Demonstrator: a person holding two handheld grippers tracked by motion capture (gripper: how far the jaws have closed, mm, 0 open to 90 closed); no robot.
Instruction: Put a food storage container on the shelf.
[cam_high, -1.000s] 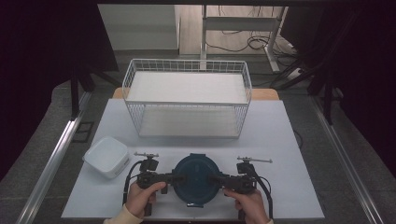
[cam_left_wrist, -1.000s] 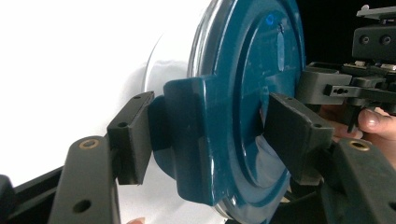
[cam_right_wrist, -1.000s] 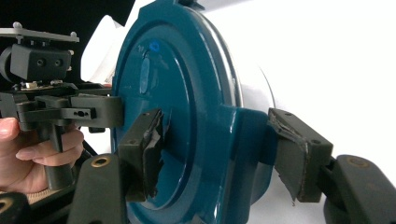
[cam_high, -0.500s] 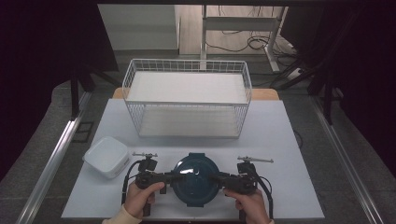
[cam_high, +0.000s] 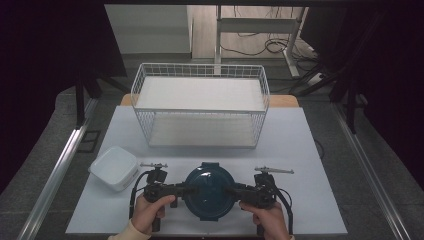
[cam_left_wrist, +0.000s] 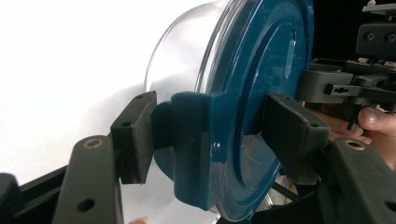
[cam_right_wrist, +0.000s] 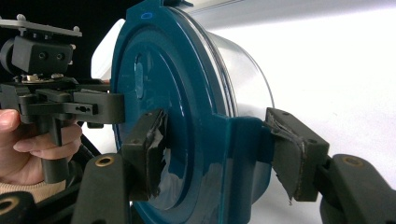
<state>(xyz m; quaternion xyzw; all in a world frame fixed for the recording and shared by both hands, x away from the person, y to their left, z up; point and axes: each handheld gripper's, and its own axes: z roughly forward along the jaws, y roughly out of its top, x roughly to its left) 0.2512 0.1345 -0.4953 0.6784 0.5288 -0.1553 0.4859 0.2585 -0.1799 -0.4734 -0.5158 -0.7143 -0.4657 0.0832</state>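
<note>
Both grippers, left (cam_high: 181, 190) and right (cam_high: 235, 190), clamp their jaws on opposite latch tabs of the blue-lidded glass container (cam_high: 209, 190) near the worktop's (cam_high: 310, 150) front edge; uneven pull could tip it.

A lidded container (cam_high: 208, 191) sits at the table's (cam_high: 310, 150) near edge, flanked by the left tool (cam_high: 186, 190) and right tool (cam_high: 231, 190); a wire basket (cam_high: 200, 107) stands behind it, a square box (cam_high: 114, 167) to its left.
</note>
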